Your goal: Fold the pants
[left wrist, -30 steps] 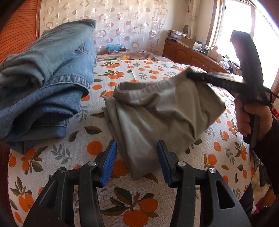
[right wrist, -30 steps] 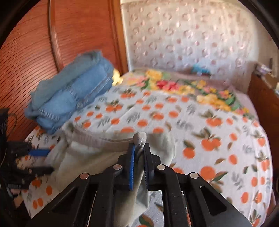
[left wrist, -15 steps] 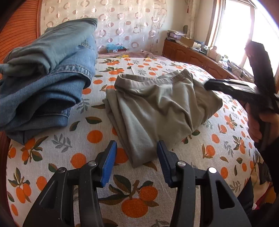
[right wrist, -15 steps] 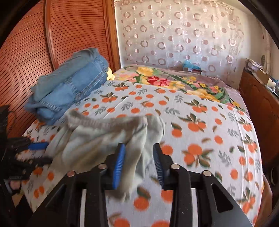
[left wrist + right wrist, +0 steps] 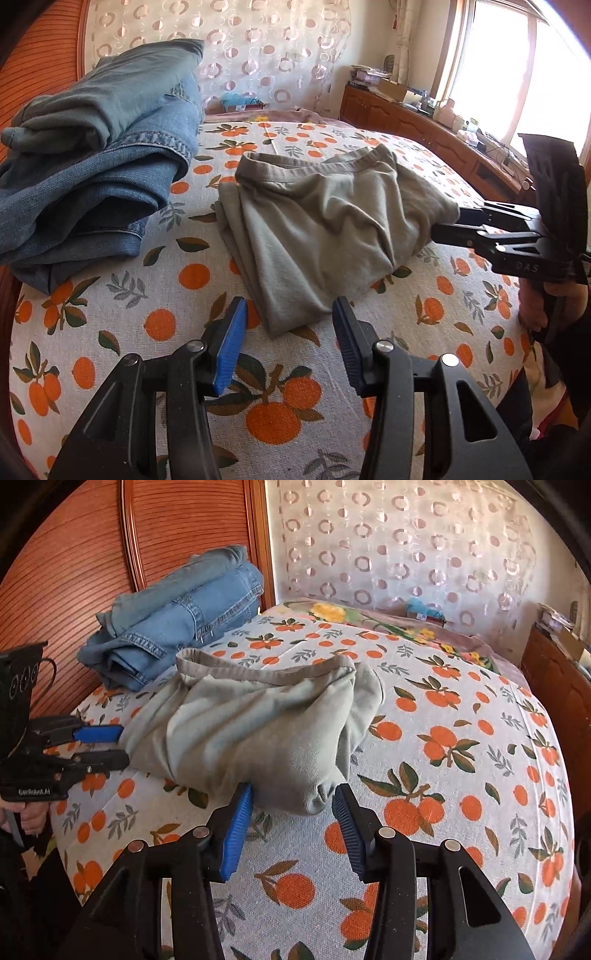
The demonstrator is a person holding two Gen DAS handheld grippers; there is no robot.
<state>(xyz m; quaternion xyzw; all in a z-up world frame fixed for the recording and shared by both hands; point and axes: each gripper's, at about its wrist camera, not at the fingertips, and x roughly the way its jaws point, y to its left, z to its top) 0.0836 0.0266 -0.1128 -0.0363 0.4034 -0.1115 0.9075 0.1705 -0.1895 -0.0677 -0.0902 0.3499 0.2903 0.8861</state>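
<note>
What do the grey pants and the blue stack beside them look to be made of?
Grey pants: soft matte knit, probably cotton jersey; they slump in loose wrinkles and have a ribbed elastic waistband. Blue stack: denim; faded twill, heavy contrast-stitched seams, stiff thick folds.

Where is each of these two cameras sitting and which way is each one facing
Left wrist view: sits on the left gripper, looking along its open fingers across the bed at the grey-green pants; the right gripper and the person's right hand show at right.
Right wrist view: sits on the right gripper, open at the pants' near edge, facing the wooden headboard; the left gripper shows at left.
Shared: the pants, the folded jeans, the orange-print bed.
</note>
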